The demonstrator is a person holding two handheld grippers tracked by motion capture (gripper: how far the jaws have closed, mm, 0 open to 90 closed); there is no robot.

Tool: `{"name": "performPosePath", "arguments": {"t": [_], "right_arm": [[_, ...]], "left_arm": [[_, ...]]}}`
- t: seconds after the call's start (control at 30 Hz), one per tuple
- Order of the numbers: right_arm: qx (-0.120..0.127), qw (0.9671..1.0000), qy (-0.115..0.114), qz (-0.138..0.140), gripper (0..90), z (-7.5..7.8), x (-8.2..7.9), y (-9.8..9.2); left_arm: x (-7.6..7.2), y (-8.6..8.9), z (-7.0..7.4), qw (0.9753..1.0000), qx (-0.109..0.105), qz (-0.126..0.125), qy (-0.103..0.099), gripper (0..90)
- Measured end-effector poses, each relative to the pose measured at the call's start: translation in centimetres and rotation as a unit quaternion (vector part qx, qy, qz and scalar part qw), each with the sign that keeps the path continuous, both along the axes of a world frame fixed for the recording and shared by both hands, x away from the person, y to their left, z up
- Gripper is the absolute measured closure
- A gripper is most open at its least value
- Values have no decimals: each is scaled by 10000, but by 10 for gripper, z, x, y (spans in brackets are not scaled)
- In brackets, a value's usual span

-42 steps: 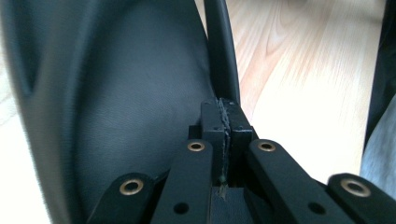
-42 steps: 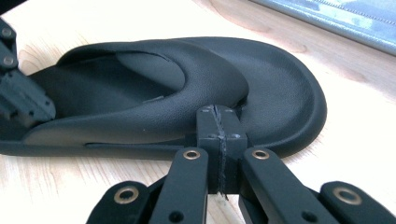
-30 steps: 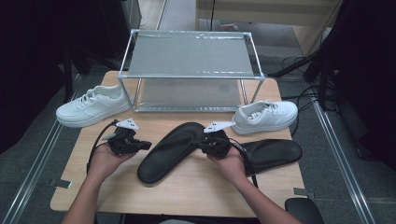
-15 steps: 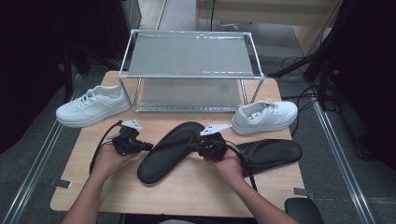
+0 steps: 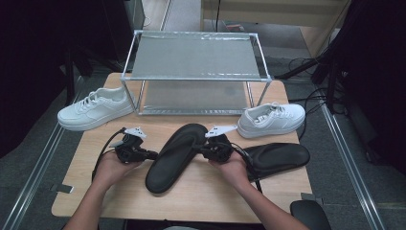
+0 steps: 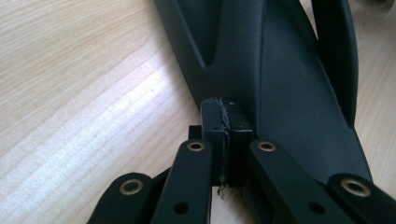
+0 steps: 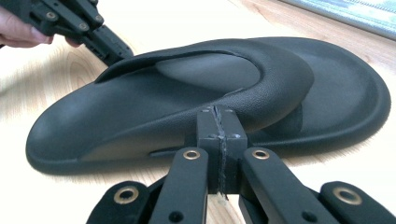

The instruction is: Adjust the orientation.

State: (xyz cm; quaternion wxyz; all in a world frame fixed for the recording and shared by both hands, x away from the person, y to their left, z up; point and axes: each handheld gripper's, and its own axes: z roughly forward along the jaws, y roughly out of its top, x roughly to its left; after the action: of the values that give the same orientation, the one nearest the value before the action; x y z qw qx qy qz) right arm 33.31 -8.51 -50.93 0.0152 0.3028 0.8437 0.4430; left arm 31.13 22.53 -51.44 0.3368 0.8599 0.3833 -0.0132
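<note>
Both forearms came in low from the near edge, hands resting on the table (image 5: 201,201). Left gripper (image 5: 152,155) pointed right, jaws pressed together w/ nothing between, tips at the left edge of the black flip-flop (image 5: 178,154). Right gripper (image 5: 197,150) pointed left, jaws likewise pressed together, tips against its strap. Flip-flop lay diagonally at table centre, btwn the grippers. Two-tier wire rack (image 5: 194,76) behind: both shelves bare; white sneakers (image 5: 95,108) beside it.

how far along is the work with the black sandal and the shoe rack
Early. Nothing is on the rack yet. In hand: the left gripper and right gripper, jaws shut, press the black sandal from both sides on the table. Left: the other sandal and both sneakers.
</note>
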Motion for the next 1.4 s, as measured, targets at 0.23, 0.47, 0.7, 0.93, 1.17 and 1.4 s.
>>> {"name": "performPosePath", "arguments": {"t": [0.23,0.47,0.7,0.93,1.17,1.4], "right_arm": [[-32,10000,-70,1,900,0,5,1],[-66,9999,-112,-66,899,0,10,1],[-2,9997,-230,4,894,-2,15,3],[-64,9995,-324,-17,853,-2,18,2],[-68,9993,-375,5,748,2,22,-5],[189,9996,-179,85,561,13,20,-26]], "left_arm": [[-9,-7,1,9999,19,-122,54,900],[-17,-16,1,9997,79,-236,40,899],[-21,-20,1,9996,60,-268,102,897],[-23,-24,1,9993,73,-368,66,873],[-25,-13,9,9994,-166,-163,-244,798],[-24,0,16,9982,-363,276,-385,551]]}}
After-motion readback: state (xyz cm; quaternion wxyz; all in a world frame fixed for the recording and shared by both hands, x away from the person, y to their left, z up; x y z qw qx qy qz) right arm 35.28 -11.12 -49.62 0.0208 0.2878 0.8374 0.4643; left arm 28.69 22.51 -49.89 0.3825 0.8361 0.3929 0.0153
